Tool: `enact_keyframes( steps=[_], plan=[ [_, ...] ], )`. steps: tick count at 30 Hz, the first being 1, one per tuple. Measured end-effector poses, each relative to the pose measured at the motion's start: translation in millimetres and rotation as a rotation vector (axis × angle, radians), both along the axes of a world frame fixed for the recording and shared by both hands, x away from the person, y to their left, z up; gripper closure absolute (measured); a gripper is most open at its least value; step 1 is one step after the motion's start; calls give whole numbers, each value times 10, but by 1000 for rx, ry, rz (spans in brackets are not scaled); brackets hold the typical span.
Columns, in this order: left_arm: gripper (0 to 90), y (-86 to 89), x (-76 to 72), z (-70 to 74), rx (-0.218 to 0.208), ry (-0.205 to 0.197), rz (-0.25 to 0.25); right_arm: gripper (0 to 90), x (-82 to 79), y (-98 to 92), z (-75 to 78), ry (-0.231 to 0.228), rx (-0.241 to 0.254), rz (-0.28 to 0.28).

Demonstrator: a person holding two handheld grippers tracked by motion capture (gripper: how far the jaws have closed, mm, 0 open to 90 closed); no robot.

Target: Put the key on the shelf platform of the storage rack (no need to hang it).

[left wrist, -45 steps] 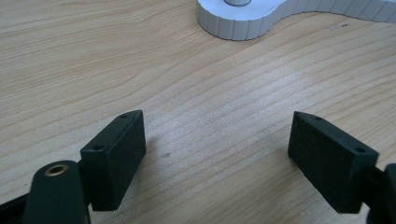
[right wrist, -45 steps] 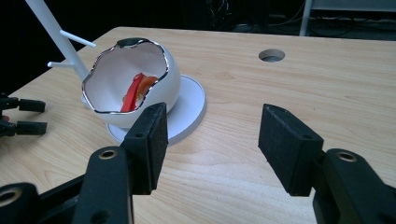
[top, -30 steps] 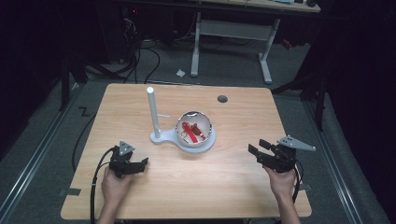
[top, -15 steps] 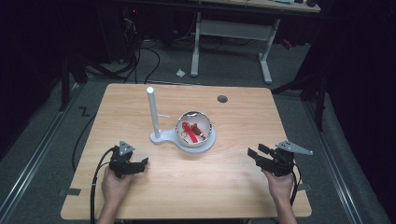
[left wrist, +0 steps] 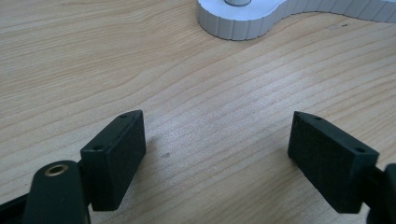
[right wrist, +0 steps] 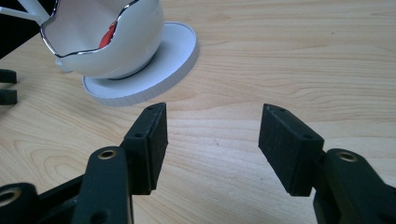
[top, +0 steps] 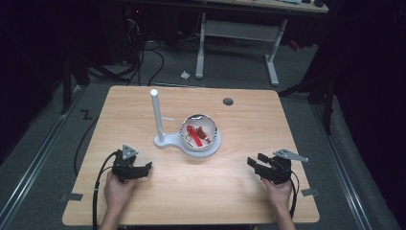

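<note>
A white bowl (top: 207, 125) with a shiny rim sits on the round end of a white stand base (top: 165, 142), from which a white post (top: 155, 112) rises. Red pieces (top: 194, 134) lie inside the bowl. My left gripper (top: 146, 166) rests low at the front left of the table, open, with bare wood between its jaws (left wrist: 215, 149) and the base's edge (left wrist: 243, 18) ahead. At the front right my right gripper (top: 252, 160) is open and holds nothing; its jaws (right wrist: 212, 137) point at the bowl (right wrist: 107, 42).
The wooden table (top: 239, 191) has a round cable hole (top: 228, 101) near its far edge. Cables trail from both grippers off the front edge. Behind the table stands a desk frame (top: 237, 31) on a dark floor.
The right gripper has sunk toward the tabletop, nearer the front edge. The left gripper has stayed where it was.
</note>
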State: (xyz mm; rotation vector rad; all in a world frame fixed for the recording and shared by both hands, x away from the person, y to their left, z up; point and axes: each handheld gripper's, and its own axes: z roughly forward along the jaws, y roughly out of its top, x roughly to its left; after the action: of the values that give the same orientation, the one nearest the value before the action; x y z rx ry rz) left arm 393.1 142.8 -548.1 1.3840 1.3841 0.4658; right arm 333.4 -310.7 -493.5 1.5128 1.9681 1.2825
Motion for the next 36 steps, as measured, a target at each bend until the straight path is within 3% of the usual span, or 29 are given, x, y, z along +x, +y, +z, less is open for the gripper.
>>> enact_keyframes(
  steps=[14,15,24,26,36],
  plan=[
    [195,0,-1,1,0,1,-1,430,98,133,-142,12,-27,11],
    [195,0,-1,1,1,1,-1,430,109,153,-159,16,-48,11],
    [195,0,-1,1,1,1,-1,431,156,191,-218,29,-87,6],
    [194,0,-1,1,1,1,-1,431,173,225,-246,34,-134,4],
    [195,0,-1,1,1,1,-1,426,234,281,-339,59,-212,-7]
  ],
)
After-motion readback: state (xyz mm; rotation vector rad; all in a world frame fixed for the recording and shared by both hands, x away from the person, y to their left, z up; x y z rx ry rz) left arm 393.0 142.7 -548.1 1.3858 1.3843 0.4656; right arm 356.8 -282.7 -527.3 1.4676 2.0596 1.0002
